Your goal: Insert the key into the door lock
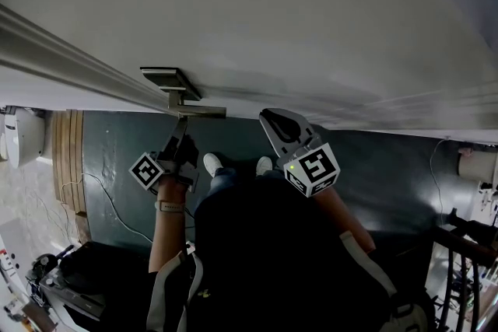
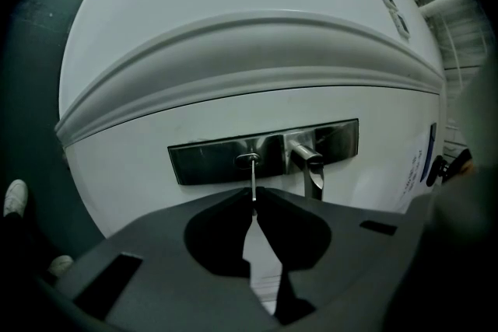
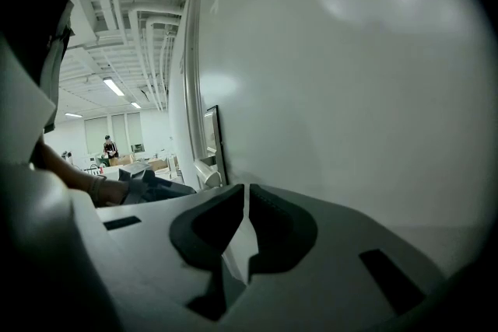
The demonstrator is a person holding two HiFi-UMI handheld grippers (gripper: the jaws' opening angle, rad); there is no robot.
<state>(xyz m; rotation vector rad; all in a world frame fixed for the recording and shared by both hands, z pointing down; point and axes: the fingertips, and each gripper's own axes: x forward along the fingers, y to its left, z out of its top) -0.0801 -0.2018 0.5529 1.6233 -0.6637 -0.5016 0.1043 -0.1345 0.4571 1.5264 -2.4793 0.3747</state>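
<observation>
A white door (image 1: 272,27) carries a steel lock plate (image 2: 210,155) with a lever handle (image 2: 311,167) to the right of the keyhole (image 2: 247,160). My left gripper (image 2: 254,198) is shut on a thin metal key (image 2: 254,181), whose tip sits at or in the keyhole. In the head view the left gripper (image 1: 180,134) points up at the plate (image 1: 170,78), just below the handle (image 1: 198,111). My right gripper (image 1: 268,117) hovers close to the door, right of the handle. Its jaws (image 3: 247,194) are shut with nothing between them.
Dark green floor (image 1: 117,152) lies below, with wooden slats (image 1: 68,159) and a cable (image 1: 109,202) at the left. Equipment (image 1: 54,276) stands at the lower left. The person's shoes (image 1: 212,163) are near the door. The right gripper view shows the door (image 3: 350,74) face close by.
</observation>
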